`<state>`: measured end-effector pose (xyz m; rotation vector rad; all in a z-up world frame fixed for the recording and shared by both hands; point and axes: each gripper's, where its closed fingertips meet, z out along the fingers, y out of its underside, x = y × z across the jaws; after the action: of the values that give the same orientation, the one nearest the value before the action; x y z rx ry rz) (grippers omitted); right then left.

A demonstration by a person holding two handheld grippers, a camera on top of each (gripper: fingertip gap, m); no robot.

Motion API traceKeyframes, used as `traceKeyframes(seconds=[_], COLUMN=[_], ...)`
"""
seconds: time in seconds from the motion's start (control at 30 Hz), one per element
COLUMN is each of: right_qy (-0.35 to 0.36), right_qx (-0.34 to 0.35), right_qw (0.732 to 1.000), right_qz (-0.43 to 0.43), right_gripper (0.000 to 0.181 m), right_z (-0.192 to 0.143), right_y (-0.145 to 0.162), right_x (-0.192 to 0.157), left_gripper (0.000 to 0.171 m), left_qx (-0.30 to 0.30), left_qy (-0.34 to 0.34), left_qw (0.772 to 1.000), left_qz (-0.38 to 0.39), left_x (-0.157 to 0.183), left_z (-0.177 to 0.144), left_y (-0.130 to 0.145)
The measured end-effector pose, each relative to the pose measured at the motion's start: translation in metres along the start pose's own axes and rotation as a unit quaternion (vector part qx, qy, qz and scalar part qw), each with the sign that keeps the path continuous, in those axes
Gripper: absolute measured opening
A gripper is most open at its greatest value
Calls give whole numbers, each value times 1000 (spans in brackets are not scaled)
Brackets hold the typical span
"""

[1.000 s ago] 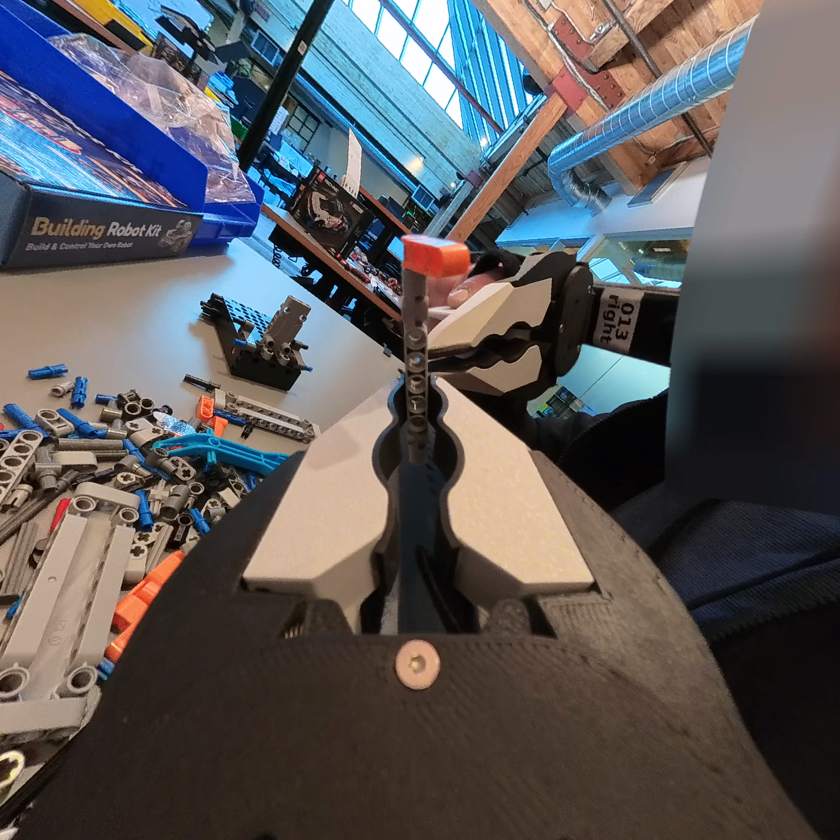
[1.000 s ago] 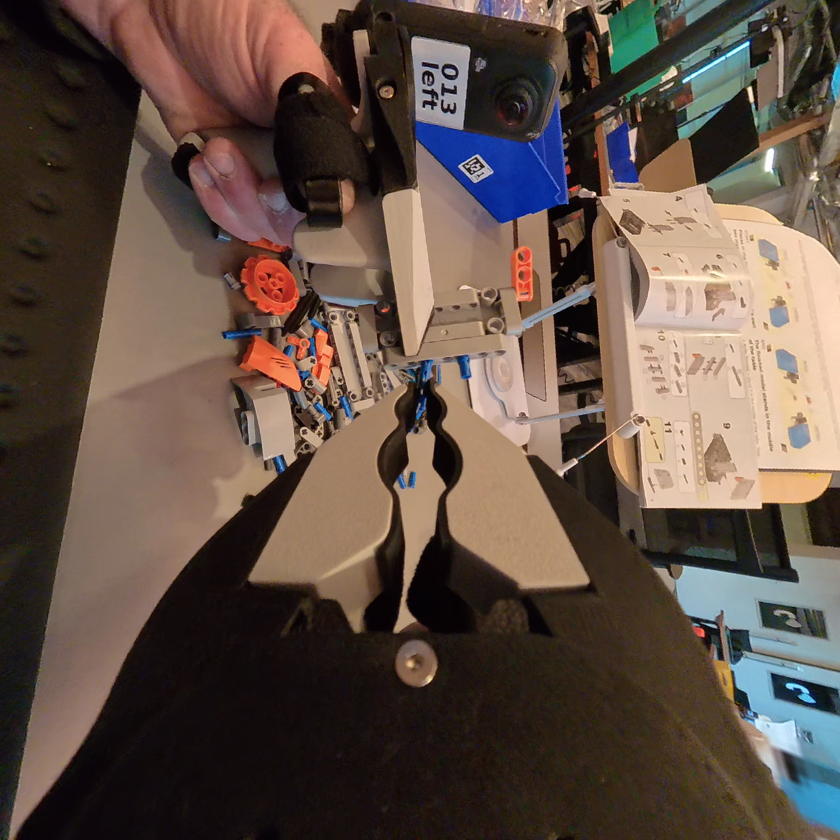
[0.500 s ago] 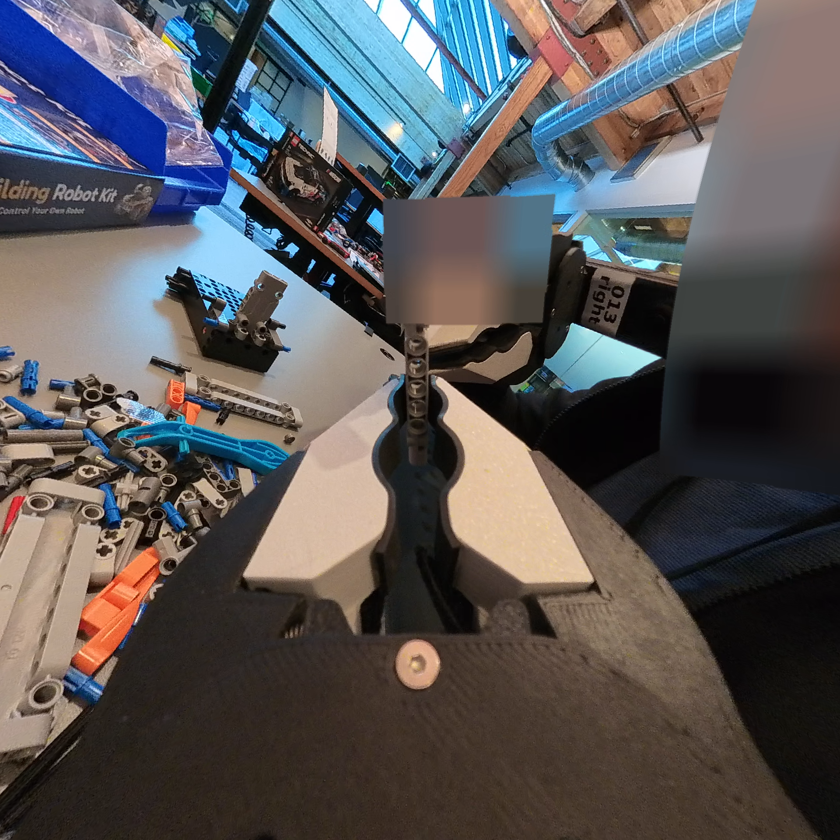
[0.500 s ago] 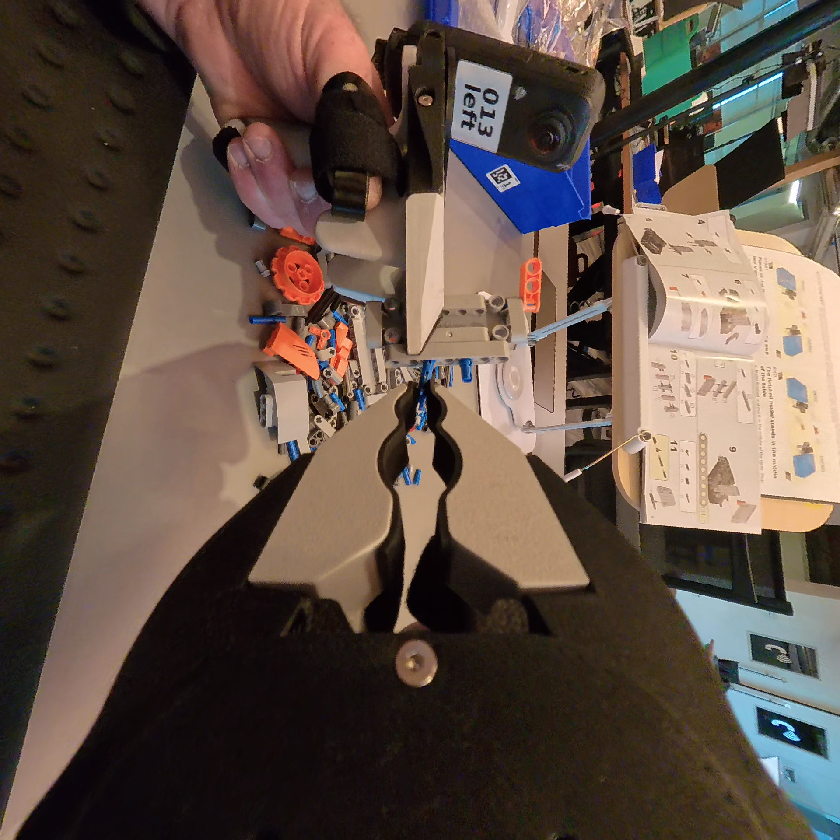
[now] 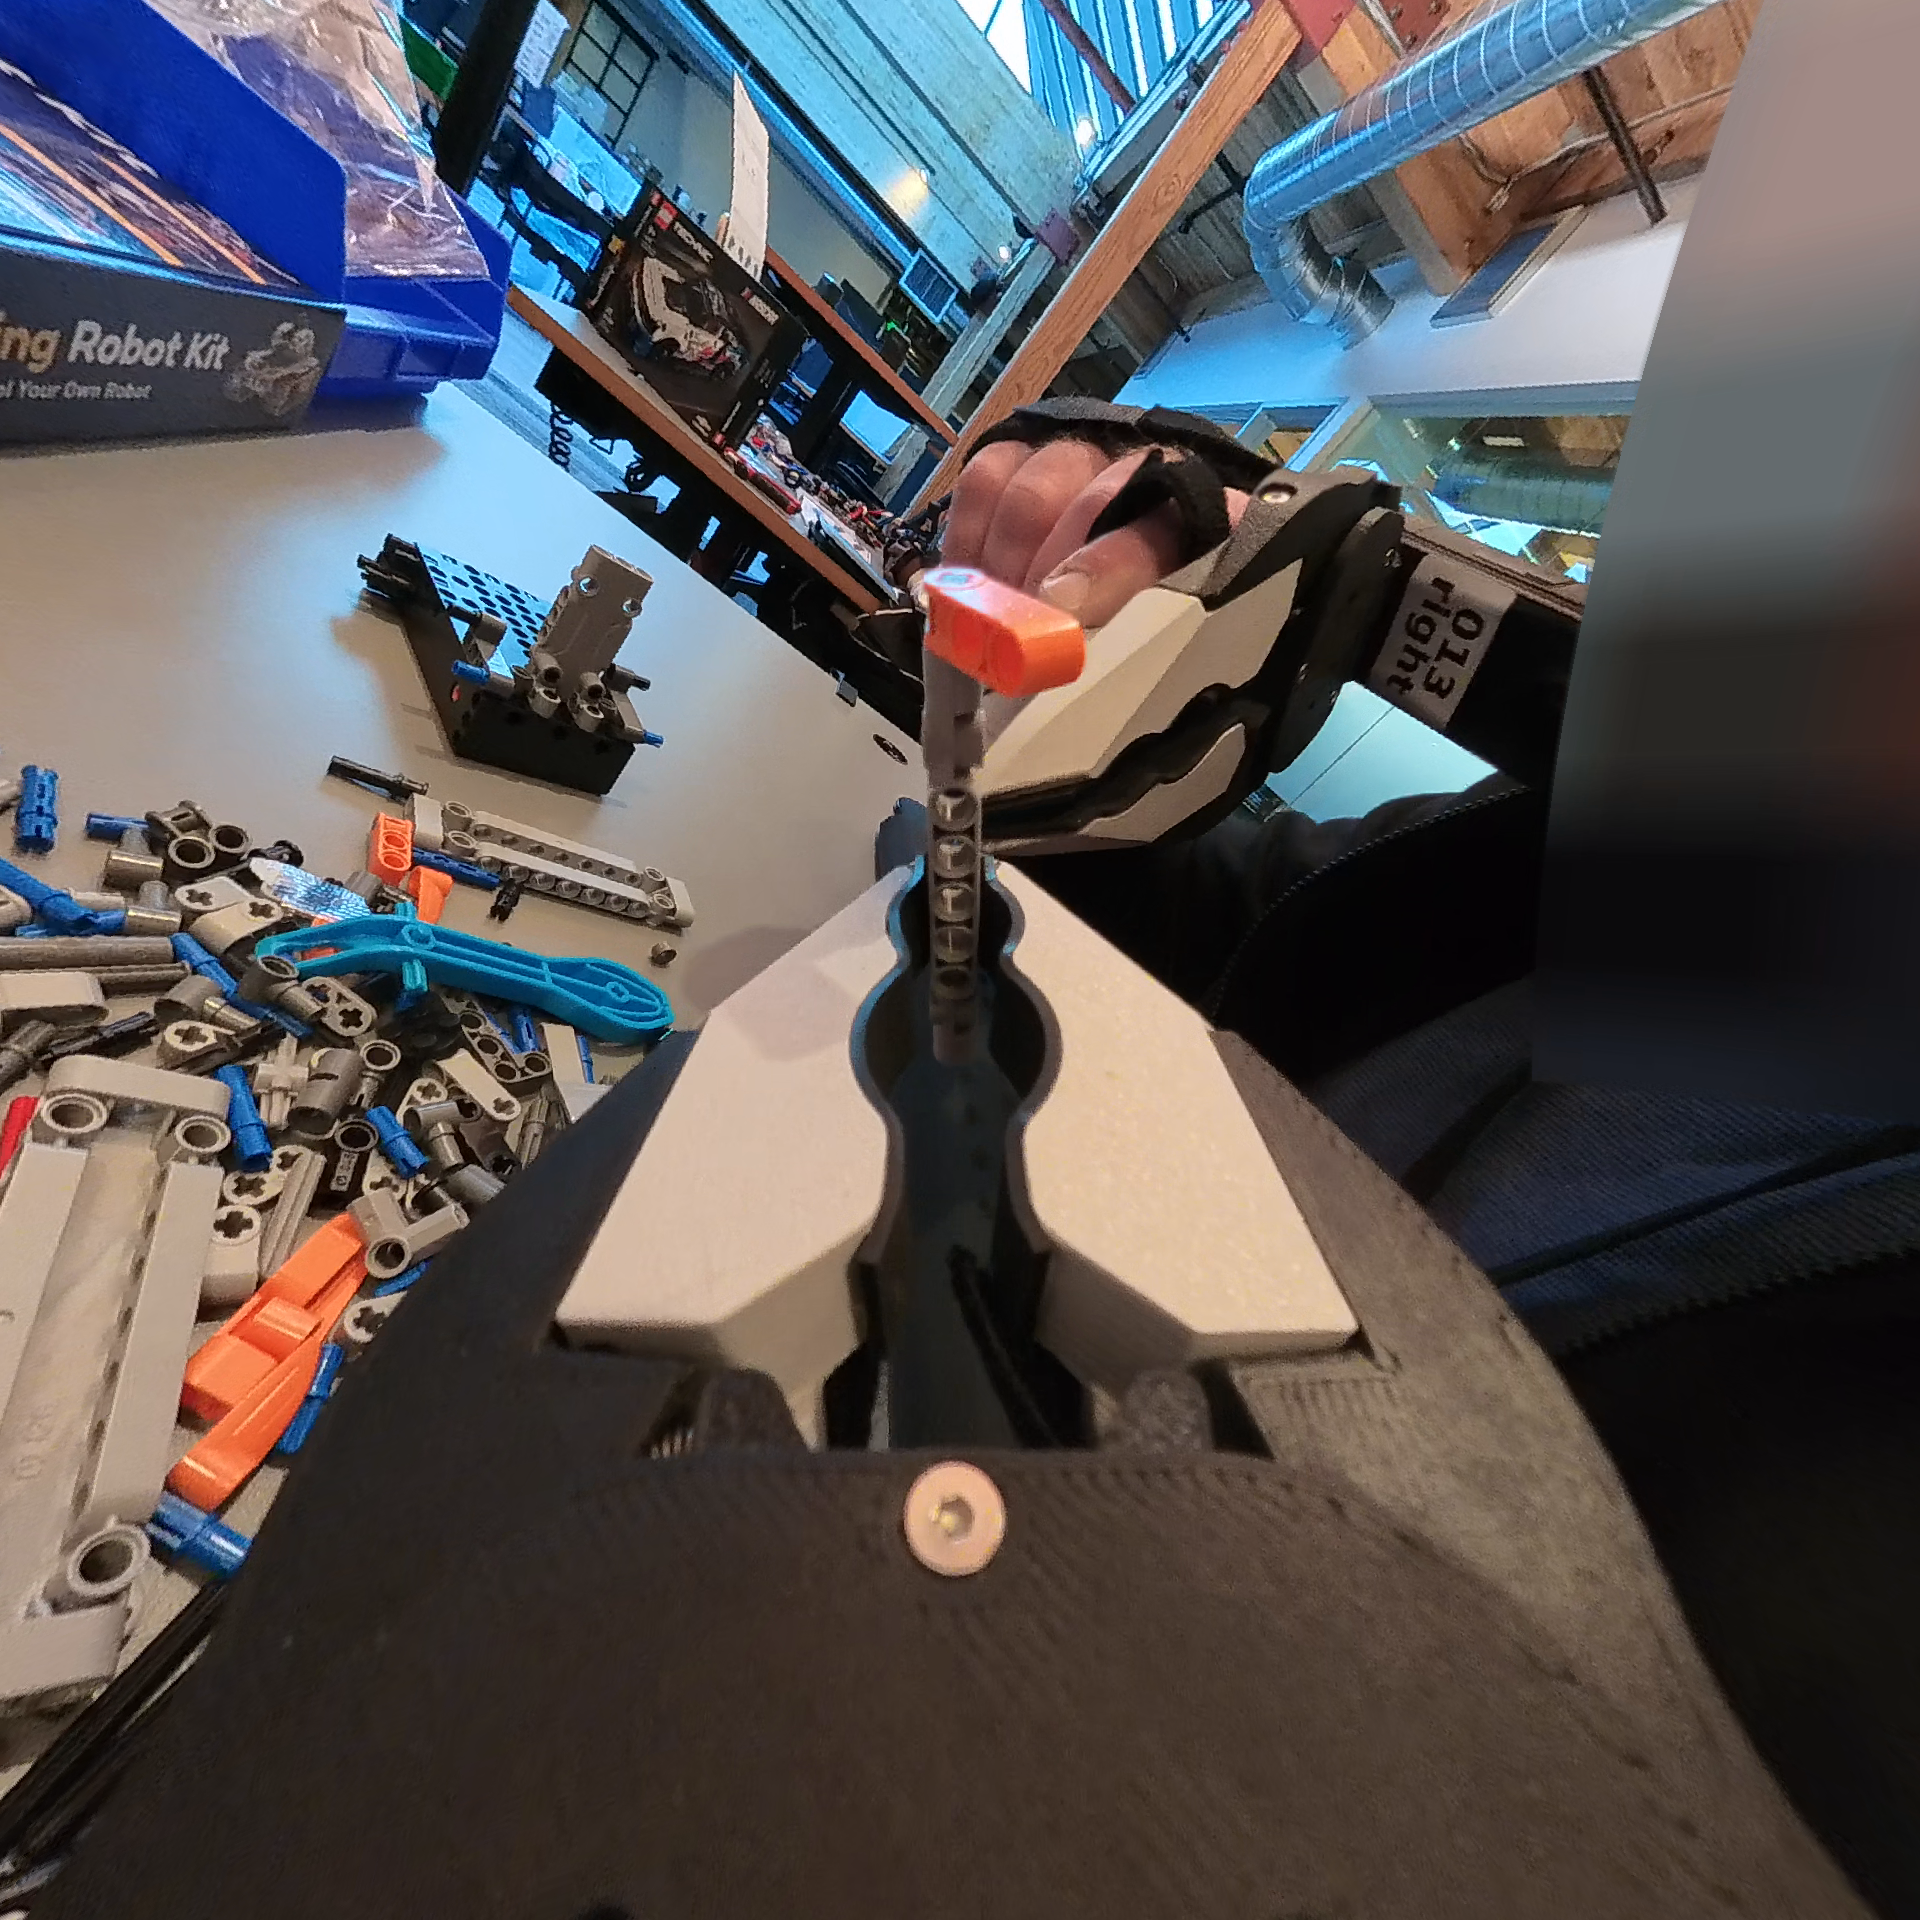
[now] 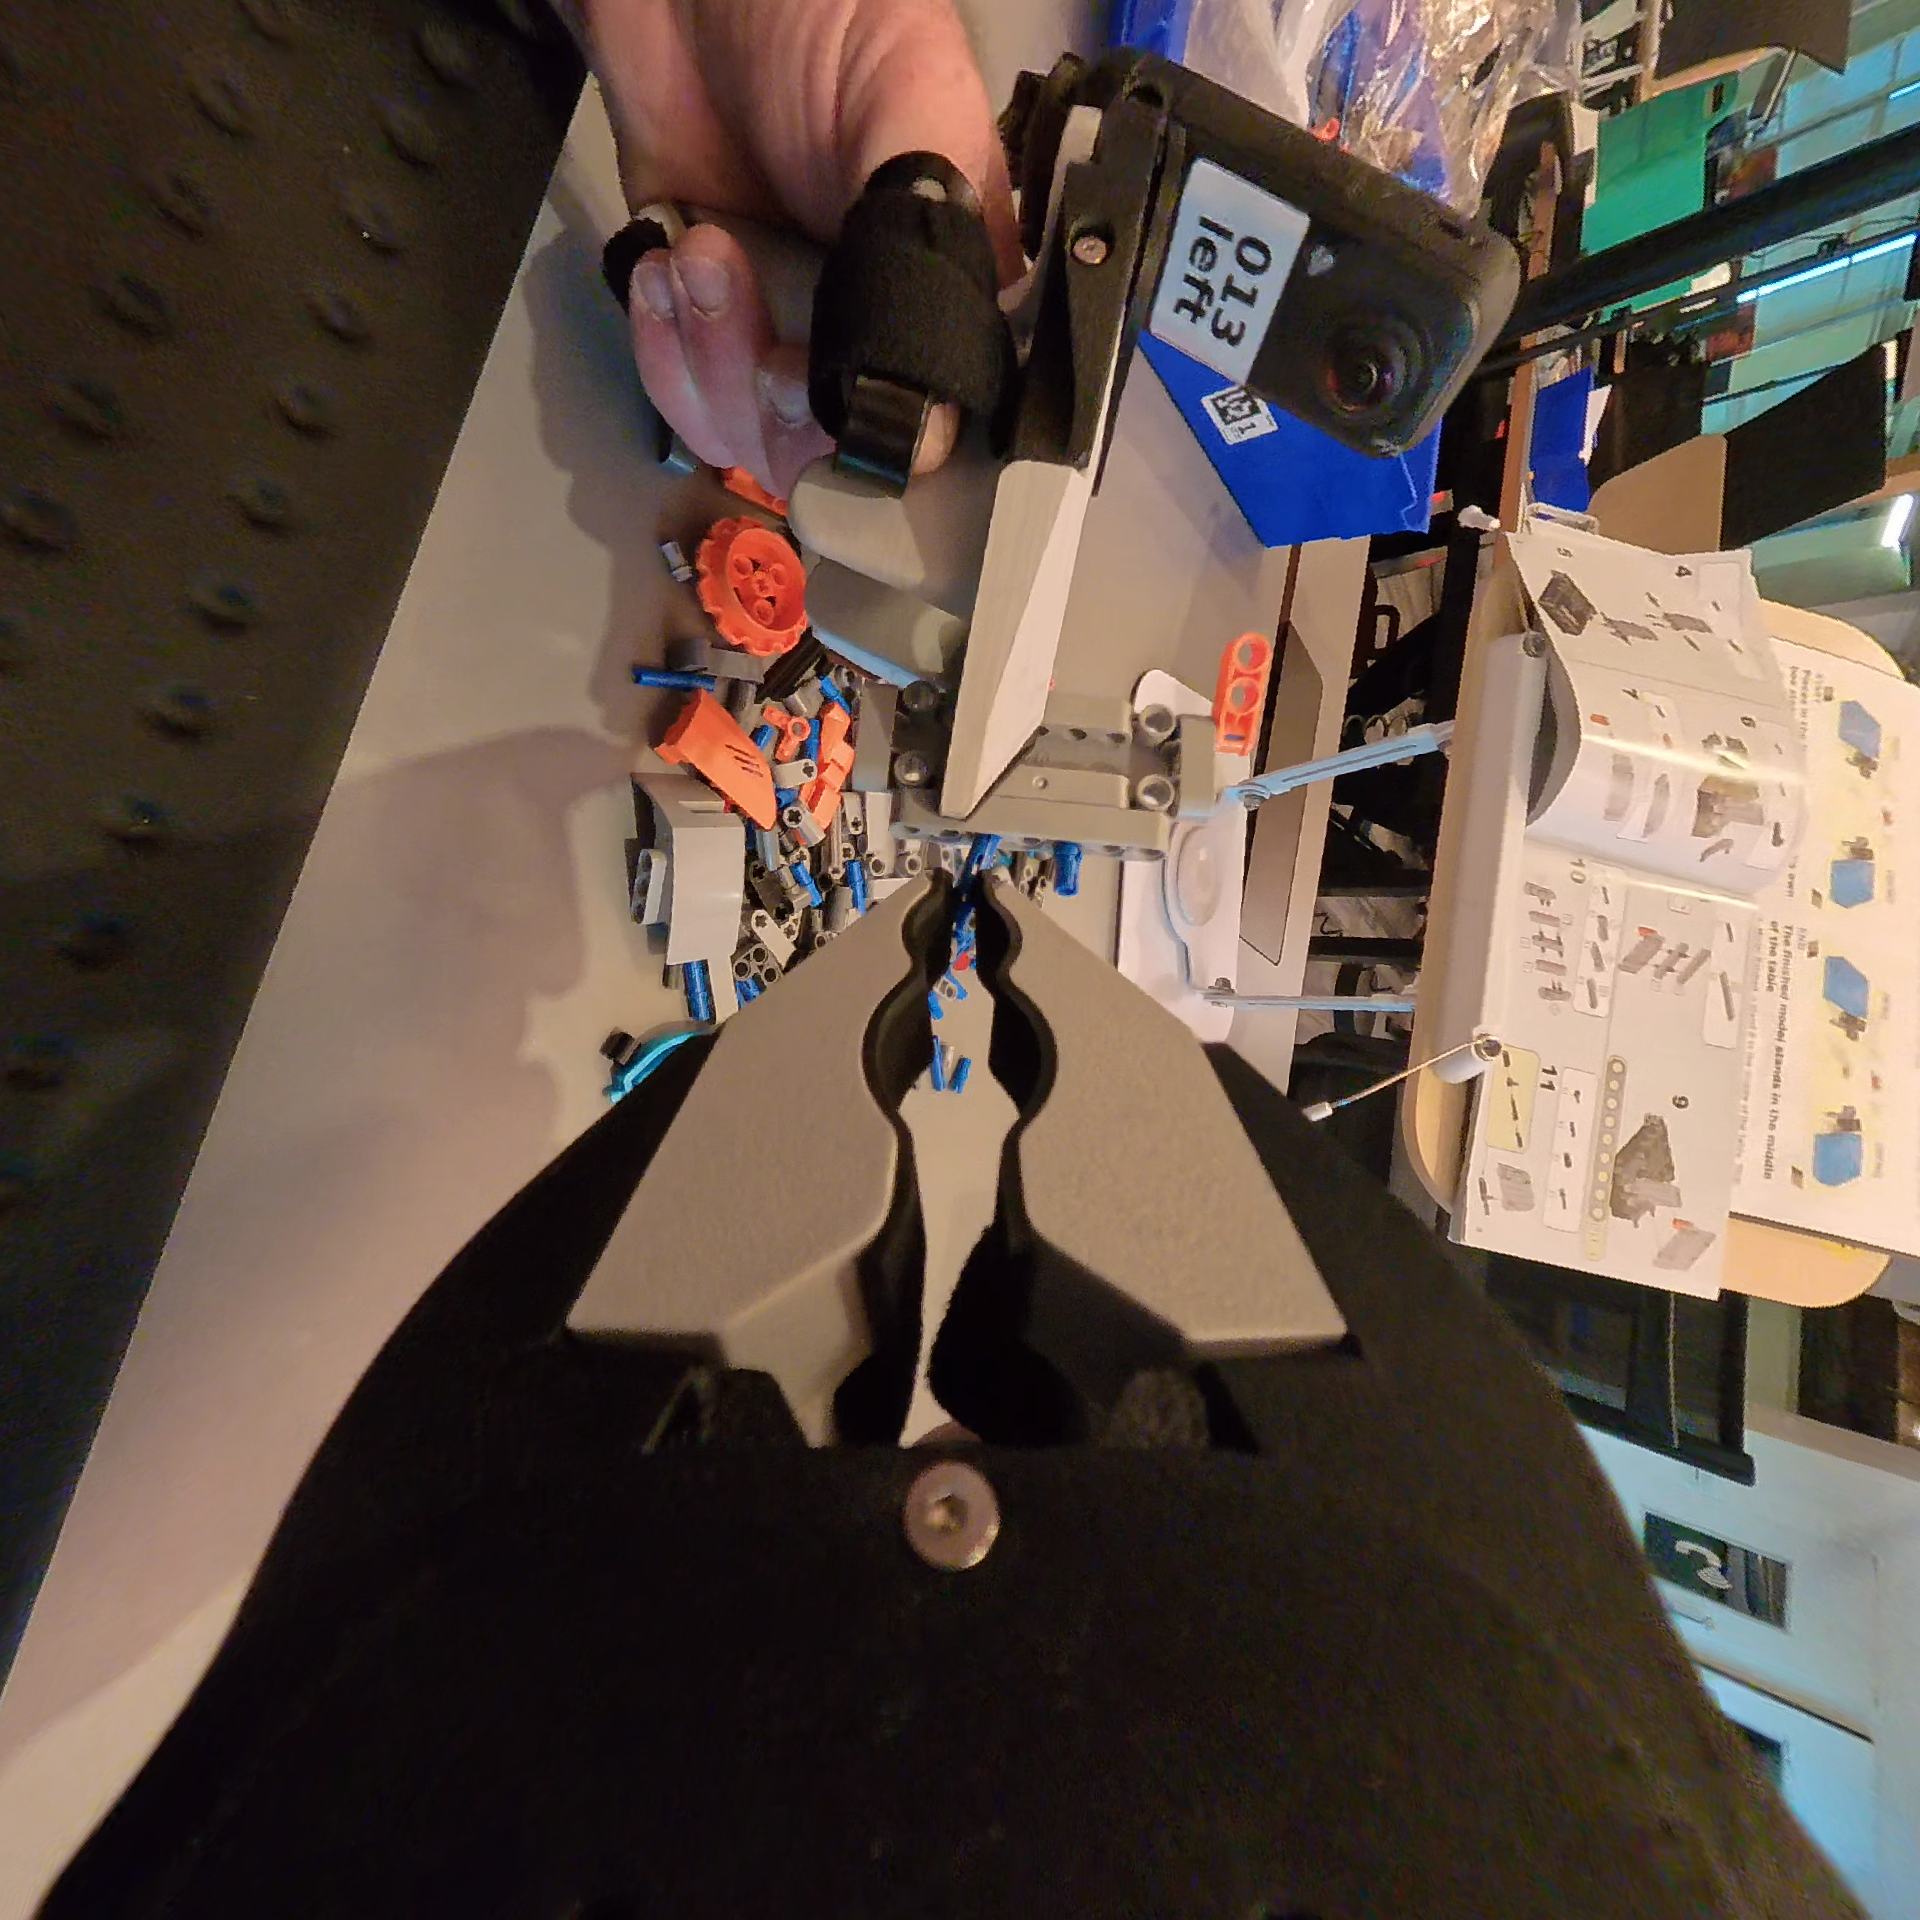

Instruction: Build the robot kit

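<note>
My left gripper (image 5: 954, 883) is shut on a grey holed beam (image 5: 954, 821) that stands upright, with an orange connector (image 5: 1003, 634) on top. My right gripper (image 6: 966, 883) is nearly closed on a small blue pin (image 6: 977, 862), and its tips are at the beam's side. In the right wrist view the left gripper (image 6: 997, 769) holds a grey beam assembly (image 6: 1081, 790) with the orange connector (image 6: 1242, 675) at its end. In the left wrist view the right gripper (image 5: 1101, 748) reaches in from the right, with a hand (image 5: 1039, 509) behind it.
A pile of grey, blue and orange parts (image 5: 260, 1039) lies on the grey table (image 5: 208, 623), along with a teal piece (image 5: 468, 966). A black and grey subassembly (image 5: 520, 675) and a blue kit box (image 5: 156, 312) stand farther back. An instruction booklet (image 6: 1662, 935) hangs on a stand. The grippers are tip to tip, or close to it.
The left gripper and its assembly show larger and closer in the right wrist view. The right gripper's tips have stayed at the beam. Both grips are unchanged.
</note>
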<state>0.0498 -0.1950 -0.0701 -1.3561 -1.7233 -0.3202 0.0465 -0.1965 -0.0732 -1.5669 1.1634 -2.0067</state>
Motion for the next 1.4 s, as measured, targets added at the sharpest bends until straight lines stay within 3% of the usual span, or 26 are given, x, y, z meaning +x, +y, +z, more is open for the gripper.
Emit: traceKeyframes(seconds=[0.53, 0.77, 0.87, 0.97, 1.4], right_qy=[-45, -44, -43, -46, -36], right_qx=[70, 78, 74, 80, 101], right_qw=[992, 986, 985, 983, 963], right_qz=[96, 139, 147, 159, 248], right_gripper=[2, 2, 2, 2, 2], right_z=[-3, -1, 4, 3, 9], right_y=[4, 7, 7, 6, 9], right_x=[0, -3, -4, -5, 0], left_gripper=[6, 6, 13, 5, 9], left_qx=[-10, 28, 19, 25, 41], left_qy=[5, 6, 9, 3, -26], left_qw=[1000, 1000, 1000, 1000, 999], left_qz=[1, -3, -6, -8, -10], left_x=[0, 0, 2, 0, -9], left_z=[3, -1, 5, 4, 4], left_y=[3, -9, -5, -7, -12])
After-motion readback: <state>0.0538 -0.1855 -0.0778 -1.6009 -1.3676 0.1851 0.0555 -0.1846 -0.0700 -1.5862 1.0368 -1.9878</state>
